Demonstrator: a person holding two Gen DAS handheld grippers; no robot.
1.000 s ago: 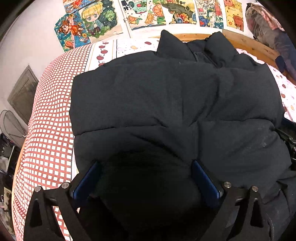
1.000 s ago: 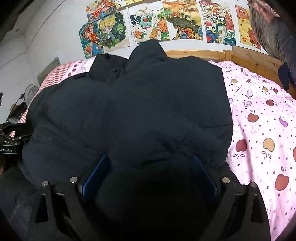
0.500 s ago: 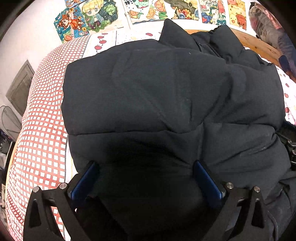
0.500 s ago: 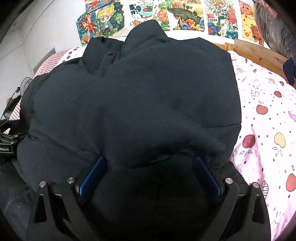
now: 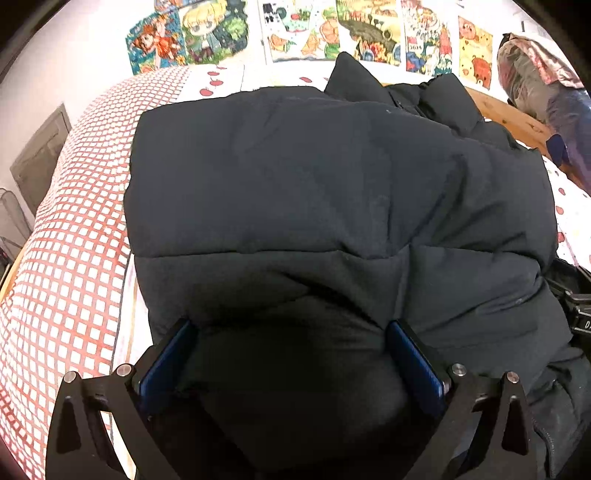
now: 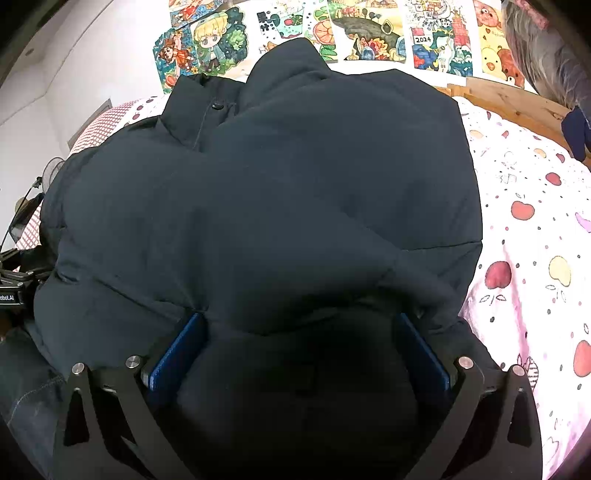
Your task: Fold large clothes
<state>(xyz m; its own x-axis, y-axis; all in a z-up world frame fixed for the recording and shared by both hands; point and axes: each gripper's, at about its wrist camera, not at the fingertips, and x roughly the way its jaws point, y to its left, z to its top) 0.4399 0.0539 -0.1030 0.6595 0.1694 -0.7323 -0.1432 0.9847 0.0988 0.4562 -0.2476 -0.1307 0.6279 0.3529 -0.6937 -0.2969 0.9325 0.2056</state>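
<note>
A black puffer jacket lies spread on the bed with its collar toward the headboard, and it fills the right wrist view too. My left gripper stands at the jacket's near edge. Its blue pads are wide apart, and a thick bulge of jacket fills the gap. My right gripper is at the same edge further right. Its jaws are opening, and jacket bulk lies between its blue pads too. Each tool's body shows at the other view's edge.
A red-checked quilt lies left of the jacket and a pink apple-print sheet right of it. A wooden headboard and wall posters stand behind. A bundle of clothes hangs at the upper right.
The left gripper has sunk forward, so the jacket fills more of its view. The right gripper's pads have spread slightly, with the jacket edge still between them.
</note>
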